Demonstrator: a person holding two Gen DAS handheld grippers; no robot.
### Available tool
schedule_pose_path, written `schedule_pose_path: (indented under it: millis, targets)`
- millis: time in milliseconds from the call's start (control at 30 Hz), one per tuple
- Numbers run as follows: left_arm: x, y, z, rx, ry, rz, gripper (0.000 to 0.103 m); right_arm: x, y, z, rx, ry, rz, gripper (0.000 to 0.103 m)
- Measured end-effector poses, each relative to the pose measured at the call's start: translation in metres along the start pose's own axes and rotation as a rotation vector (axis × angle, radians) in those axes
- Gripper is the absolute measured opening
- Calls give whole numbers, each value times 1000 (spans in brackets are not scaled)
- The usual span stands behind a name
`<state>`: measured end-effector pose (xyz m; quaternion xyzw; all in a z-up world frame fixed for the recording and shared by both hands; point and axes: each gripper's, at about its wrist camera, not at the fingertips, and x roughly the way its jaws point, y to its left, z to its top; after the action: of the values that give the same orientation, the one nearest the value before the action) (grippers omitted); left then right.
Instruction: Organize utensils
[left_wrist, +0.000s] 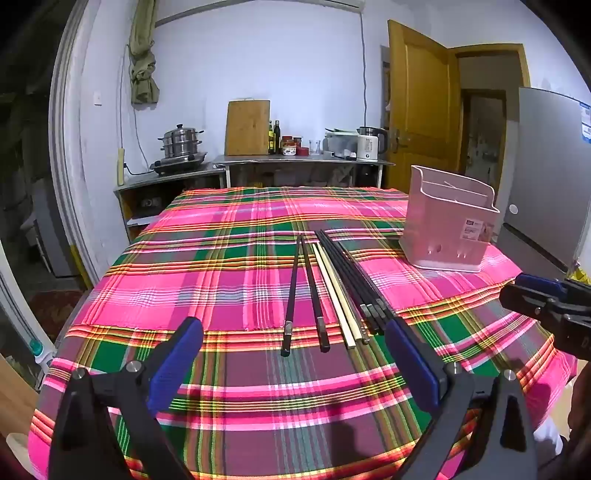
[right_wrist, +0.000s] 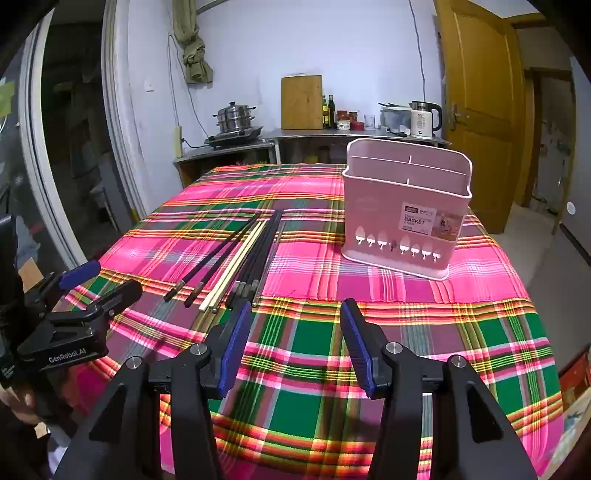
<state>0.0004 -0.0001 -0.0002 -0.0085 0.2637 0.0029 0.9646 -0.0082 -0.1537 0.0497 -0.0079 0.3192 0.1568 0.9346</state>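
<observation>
Several chopsticks lie side by side on the plaid tablecloth: black ones (left_wrist: 291, 291) and a pale pair (left_wrist: 334, 295); they also show in the right wrist view (right_wrist: 243, 254). A pink utensil basket (left_wrist: 448, 218) with compartments stands upright at the right (right_wrist: 404, 218); it looks empty. My left gripper (left_wrist: 295, 354) is open, just short of the near ends of the chopsticks. My right gripper (right_wrist: 293, 332) is open and empty, to the right of the chopstick ends and in front of the basket. Each gripper shows at the edge of the other's view.
The table (left_wrist: 221, 258) is covered by a pink and green plaid cloth. Behind it a steel counter (left_wrist: 295, 160) holds a steamer pot, a cutting board, bottles and a kettle. A wooden door (left_wrist: 417, 103) and a fridge (left_wrist: 550, 166) stand at the right.
</observation>
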Motion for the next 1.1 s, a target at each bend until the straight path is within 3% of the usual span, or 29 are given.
schedule_pose_path:
  millis: [1100]
  targets:
    - [-7,-5,-1,-5,-14,-21,100,-9,-5,-4,26,-35,-22,51]
